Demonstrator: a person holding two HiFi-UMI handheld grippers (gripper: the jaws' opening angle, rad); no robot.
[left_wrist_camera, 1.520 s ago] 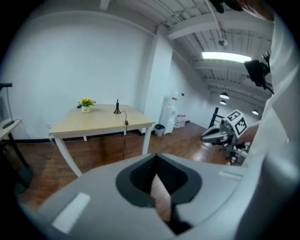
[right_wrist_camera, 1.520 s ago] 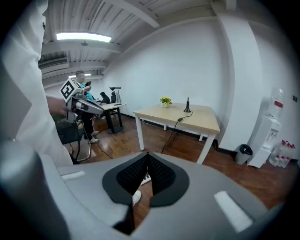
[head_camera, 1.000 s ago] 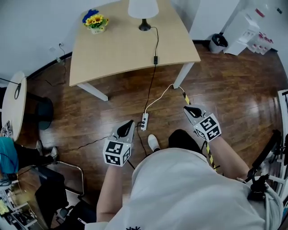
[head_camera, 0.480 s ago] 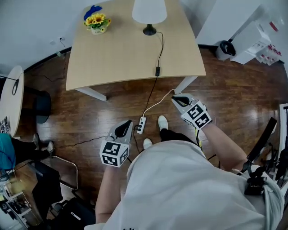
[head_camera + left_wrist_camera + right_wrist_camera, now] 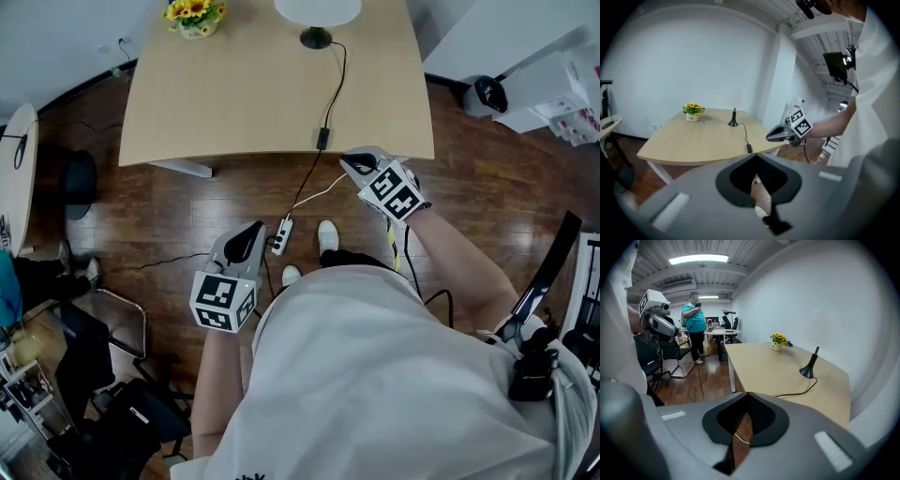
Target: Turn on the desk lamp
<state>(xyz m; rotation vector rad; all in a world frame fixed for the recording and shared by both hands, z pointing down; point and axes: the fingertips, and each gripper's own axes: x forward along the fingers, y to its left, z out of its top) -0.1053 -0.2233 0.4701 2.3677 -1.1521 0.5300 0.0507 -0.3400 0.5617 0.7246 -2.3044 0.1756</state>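
Dark wood flooring runs under 1 pale wooden desk set against a white wall. No brand name or word can be read anywhere. The only print is the black-and-white square markers on the 2 cubes, 1 per gripper. There is also some red lettering on a white box at the right edge, too small to read.

On the desk stand 1 desk lamp and 1 flower pot of yellow blooms. The lamp sits at the far side, and the frame's top edge cuts off its white shade. In the gripper views that shade nearly vanishes against the wall, so only the black stem and base are plain. 1 black cord leaves the base and passes 1 inline switch near the desk's front edge. It then drops to 1 power strip on the floor.

2 white shoes show beside the strip.

The right gripper is held just off the desk's front edge, near the switch but not touching it. Its jaws are closed together on nothing. The left gripper hangs lower, over the floor near the strip, with its jaws likewise closed and empty.

1 person in a teal top stands far back in the right gripper view.
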